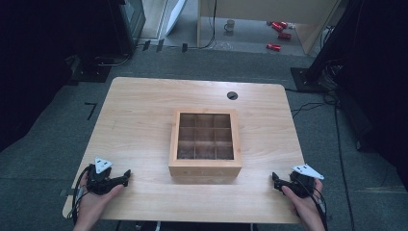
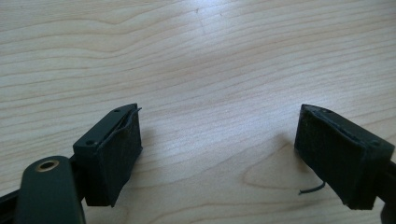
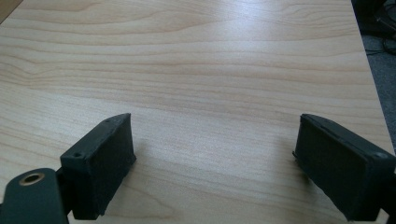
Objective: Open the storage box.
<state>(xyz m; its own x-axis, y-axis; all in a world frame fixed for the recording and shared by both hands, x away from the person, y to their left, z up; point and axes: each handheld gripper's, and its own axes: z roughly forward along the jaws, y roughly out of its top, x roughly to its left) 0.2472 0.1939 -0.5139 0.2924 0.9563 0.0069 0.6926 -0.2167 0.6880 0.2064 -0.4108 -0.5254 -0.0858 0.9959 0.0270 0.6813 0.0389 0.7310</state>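
Left gripper and right gripper: both empty, jaws spread wide.
Each rests at a near corner of the wooden surface; nine-compartment wooden box sits mid-surface between them, apart from both.
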